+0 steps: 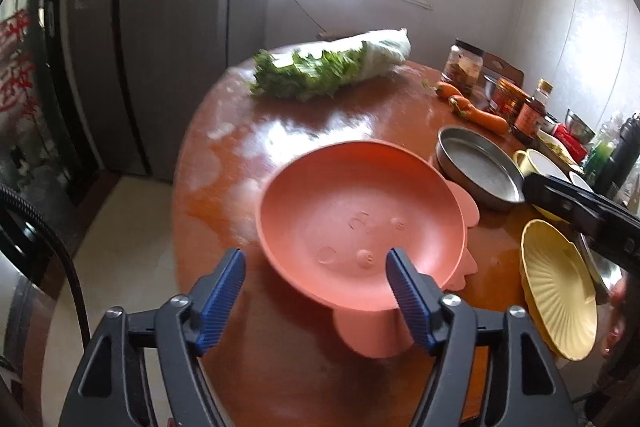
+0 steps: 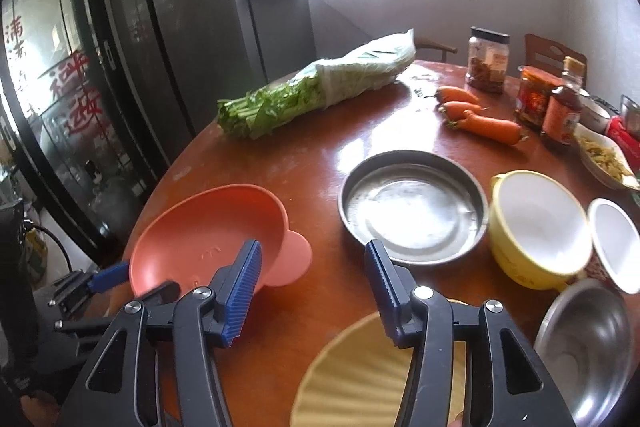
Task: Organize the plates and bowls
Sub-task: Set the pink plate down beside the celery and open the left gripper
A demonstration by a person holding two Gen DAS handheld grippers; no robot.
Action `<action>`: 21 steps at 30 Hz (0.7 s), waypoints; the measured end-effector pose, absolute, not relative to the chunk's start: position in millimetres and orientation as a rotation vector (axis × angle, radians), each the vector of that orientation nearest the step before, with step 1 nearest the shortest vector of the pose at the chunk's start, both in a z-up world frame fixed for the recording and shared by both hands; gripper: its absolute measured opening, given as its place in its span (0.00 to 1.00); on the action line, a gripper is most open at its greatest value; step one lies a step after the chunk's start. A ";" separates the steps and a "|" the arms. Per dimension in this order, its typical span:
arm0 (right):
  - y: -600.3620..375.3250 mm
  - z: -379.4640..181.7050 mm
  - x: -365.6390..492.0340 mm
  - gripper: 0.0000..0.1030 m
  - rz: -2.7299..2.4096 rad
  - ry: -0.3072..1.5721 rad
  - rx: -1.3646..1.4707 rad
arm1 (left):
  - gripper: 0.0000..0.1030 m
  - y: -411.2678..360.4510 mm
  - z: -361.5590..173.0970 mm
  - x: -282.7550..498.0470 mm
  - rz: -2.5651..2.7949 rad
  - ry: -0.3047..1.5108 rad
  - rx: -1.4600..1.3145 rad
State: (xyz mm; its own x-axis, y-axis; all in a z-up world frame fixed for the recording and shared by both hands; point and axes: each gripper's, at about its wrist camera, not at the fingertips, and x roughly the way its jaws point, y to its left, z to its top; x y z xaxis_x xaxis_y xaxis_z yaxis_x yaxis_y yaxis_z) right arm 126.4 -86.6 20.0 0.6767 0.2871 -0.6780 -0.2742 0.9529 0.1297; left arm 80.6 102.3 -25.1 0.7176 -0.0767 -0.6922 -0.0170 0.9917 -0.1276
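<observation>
A salmon-pink bowl with ear-shaped tabs sits tilted near the table's left edge; it also shows in the right wrist view. My left gripper is open, its right finger inside the bowl's near rim, its left finger outside. My right gripper is open and empty above a ribbed yellow plate, which also shows in the left wrist view. A steel pan, a yellow bowl, a white bowl and a steel bowl stand to the right.
The round wooden table also carries bagged greens, carrots, jars and sauce bottles and a dish of food at the far right. A dark cabinet stands left of the table.
</observation>
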 end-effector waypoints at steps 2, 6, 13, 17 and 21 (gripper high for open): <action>-94.4 25.5 115.9 0.54 0.296 0.743 0.018 | 0.71 106.4 -18.2 75.5 -0.015 0.751 -0.132; -115.1 38.0 93.8 0.55 0.284 0.710 0.050 | 0.72 104.8 -1.3 61.7 -0.022 0.705 -0.128; -141.0 59.8 62.0 0.62 0.263 0.651 0.078 | 0.76 73.5 22.6 40.0 -0.100 0.654 -0.097; -151.3 69.6 44.8 0.63 0.262 0.624 0.092 | 0.80 51.4 30.1 29.8 -0.140 0.650 -0.083; -159.1 73.9 24.7 0.67 0.250 0.601 0.081 | 0.80 30.5 31.4 24.4 -0.182 0.656 -0.058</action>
State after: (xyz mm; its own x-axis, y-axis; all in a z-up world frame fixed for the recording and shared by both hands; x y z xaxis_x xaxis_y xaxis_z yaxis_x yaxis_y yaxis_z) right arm 24.7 -159.1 73.9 0.7955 0.2563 -0.5491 -0.2095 0.9666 0.1478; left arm 24.4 30.5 31.4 0.7770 -0.1864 -0.6013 0.1495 0.9825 -0.1113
